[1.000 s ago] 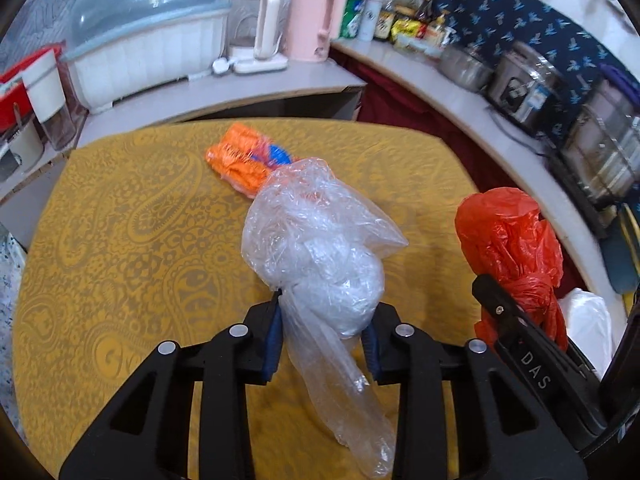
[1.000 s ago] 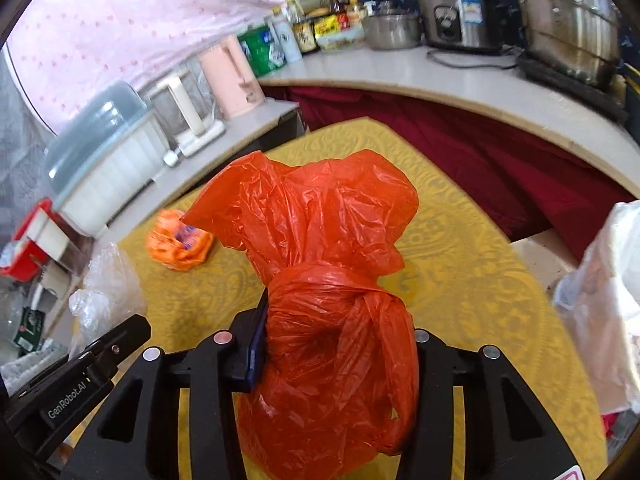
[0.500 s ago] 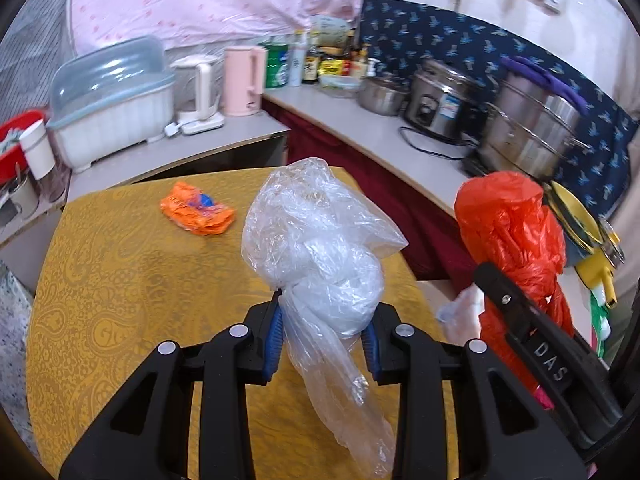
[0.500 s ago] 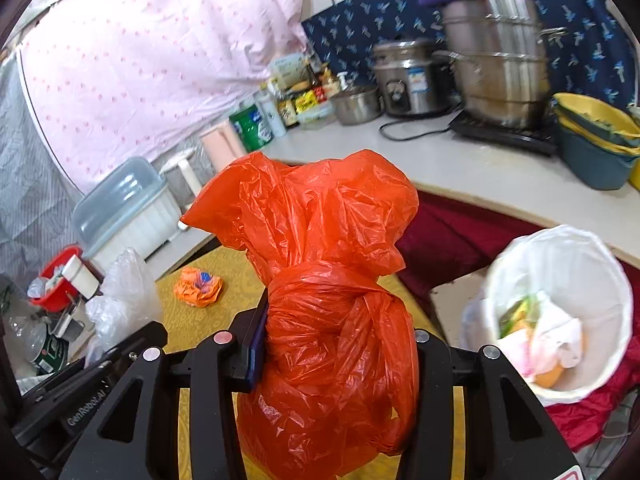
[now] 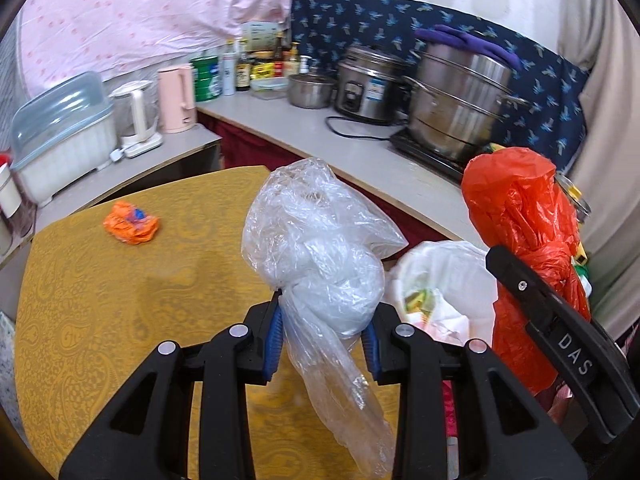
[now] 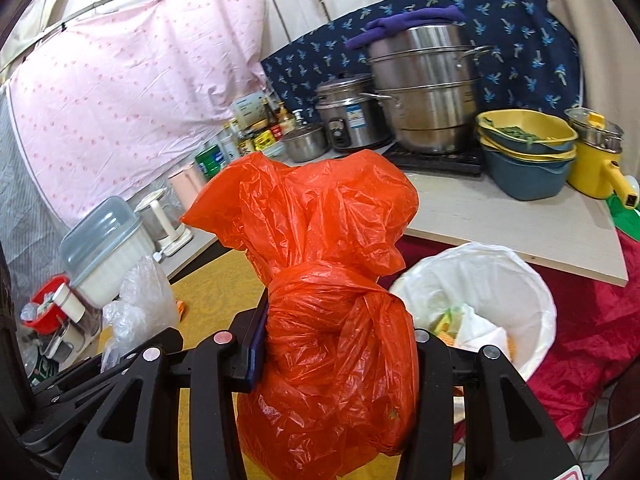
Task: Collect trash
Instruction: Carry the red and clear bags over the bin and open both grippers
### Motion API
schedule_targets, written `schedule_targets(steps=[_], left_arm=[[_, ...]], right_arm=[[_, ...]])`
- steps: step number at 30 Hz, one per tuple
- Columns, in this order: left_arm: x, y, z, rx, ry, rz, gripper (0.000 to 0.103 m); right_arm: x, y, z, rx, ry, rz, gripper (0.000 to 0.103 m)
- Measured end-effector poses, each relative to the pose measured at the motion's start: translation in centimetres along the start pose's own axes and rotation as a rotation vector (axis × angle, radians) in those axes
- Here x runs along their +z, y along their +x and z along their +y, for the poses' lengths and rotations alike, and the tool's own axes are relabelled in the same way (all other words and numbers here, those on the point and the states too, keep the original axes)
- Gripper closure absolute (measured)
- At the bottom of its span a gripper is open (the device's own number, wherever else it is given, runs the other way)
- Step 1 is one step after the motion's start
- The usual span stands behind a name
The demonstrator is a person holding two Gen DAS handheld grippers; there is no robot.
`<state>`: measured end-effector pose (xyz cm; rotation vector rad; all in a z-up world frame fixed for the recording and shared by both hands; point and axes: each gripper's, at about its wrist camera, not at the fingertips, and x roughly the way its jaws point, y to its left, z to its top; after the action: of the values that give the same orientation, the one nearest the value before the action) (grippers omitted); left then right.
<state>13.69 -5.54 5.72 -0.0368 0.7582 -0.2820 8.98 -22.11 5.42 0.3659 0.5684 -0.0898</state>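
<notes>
My left gripper (image 5: 323,332) is shut on a knotted clear plastic bag (image 5: 320,256), held above the yellow table (image 5: 120,304). My right gripper (image 6: 336,344) is shut on a knotted red plastic bag (image 6: 320,280); that bag also shows in the left wrist view (image 5: 520,236), to the right of the clear bag. A white-lined trash bin (image 6: 516,276) with scraps inside stands just right of and below the red bag; it also shows in the left wrist view (image 5: 448,280). An orange crumpled wrapper (image 5: 131,222) lies on the table at the far left.
A counter (image 6: 500,216) behind holds a steamer pot (image 6: 424,92), rice cooker (image 6: 348,112), stacked yellow and blue basins (image 6: 524,148) and bottles. A lidded white box (image 5: 60,136) and kettles (image 5: 176,96) stand at the left. Red cloth (image 6: 592,320) hangs under the counter.
Both grippers have lifted and swung right with their bags, away from the table. The trash bin has come into view close below them, and the orange wrapper has receded to the left.
</notes>
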Motion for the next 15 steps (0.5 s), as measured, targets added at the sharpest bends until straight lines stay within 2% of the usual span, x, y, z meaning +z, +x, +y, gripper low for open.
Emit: schedule_targets(steps=[15], left_arm=[[-1.9,4.2,-8.3,-0.089,0.116,0.087,0.072]], right_arm=[[-0.7,-0.1,-9.6,-0.109,0.106,0.002,0.061]])
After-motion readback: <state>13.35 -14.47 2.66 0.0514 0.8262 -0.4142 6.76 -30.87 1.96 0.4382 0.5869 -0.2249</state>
